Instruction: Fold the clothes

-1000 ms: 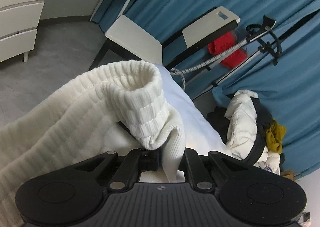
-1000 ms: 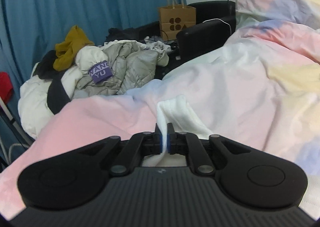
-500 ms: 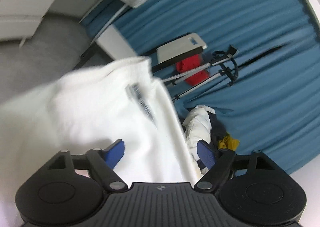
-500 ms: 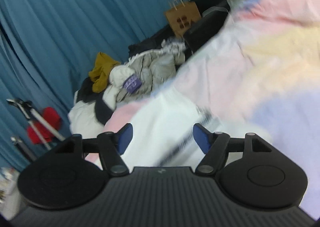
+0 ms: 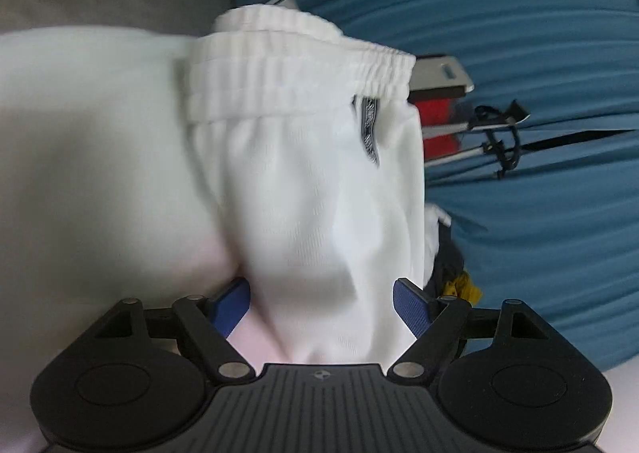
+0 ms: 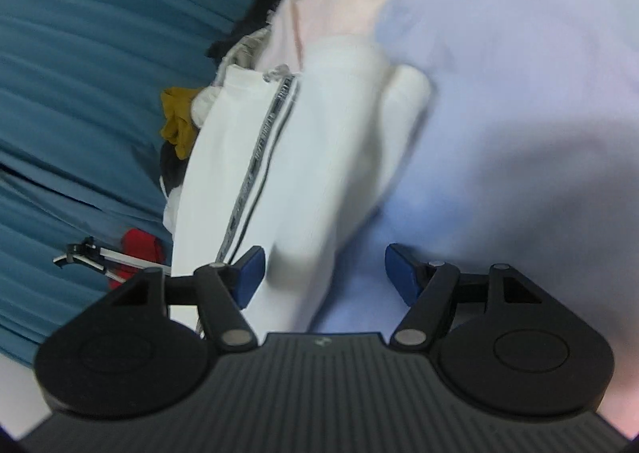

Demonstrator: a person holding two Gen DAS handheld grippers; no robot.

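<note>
White trousers (image 5: 311, 181) with striped side seam lying on pastel bed (image 6: 519, 93), left gripper (image 5: 321, 303) and right gripper (image 6: 323, 273) above, jaws wide apart, gripping nothing

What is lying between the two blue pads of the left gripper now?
In the left wrist view, the white trousers lie between the open pads of the left gripper. The fabric fills the gap; the pads are not closed on it.

Left gripper (image 5: 321, 303) and right gripper (image 6: 321, 273), each clamped on cloth a second ago, spread their jaws wide. White trousers (image 5: 311, 181) replaced the ribbed knit; both cameras tilted.
</note>
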